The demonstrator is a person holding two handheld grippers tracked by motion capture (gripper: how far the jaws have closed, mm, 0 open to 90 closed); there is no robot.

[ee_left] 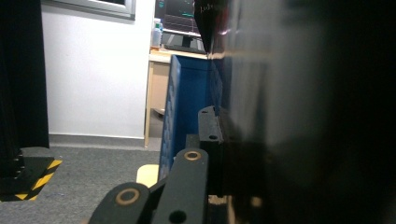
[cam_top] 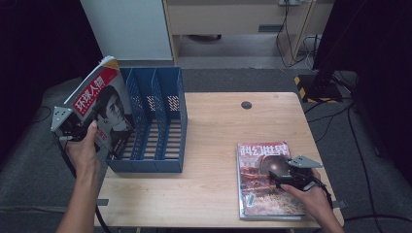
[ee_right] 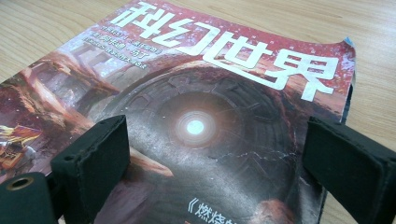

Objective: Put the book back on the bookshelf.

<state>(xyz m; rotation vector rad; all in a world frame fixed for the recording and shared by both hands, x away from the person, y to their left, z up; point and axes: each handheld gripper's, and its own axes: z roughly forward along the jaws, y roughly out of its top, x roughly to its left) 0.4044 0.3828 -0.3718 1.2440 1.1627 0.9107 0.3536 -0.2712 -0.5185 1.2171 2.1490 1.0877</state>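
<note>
Two magazines, one lifted and one flat

Two grippers are at work over the wooden worktop [cam_top: 214, 145]. At about nine o'clock in the high view, the left gripper [cam_top: 80, 127] pinches the lower edge of a red-topped magazine [cam_top: 99, 99], its jaws pressed tight on the pages. That magazine is held off the worktop, tilted, with its cover facing the camera, just beside the left wall of the blue file rack [cam_top: 155, 121]. The left gripper view shows one black jaw flat against the dark magazine [ee_left: 280, 116], with the rack [ee_left: 184, 107] just beyond it.

At about four o'clock, the right gripper [cam_top: 284, 175] hovers low over a second magazine [cam_top: 265, 179] lying flat near the worktop's front edge. In the right gripper view its jaws stand spread wide, one on either side of the cover [ee_right: 201, 130], pinching nothing.
</note>
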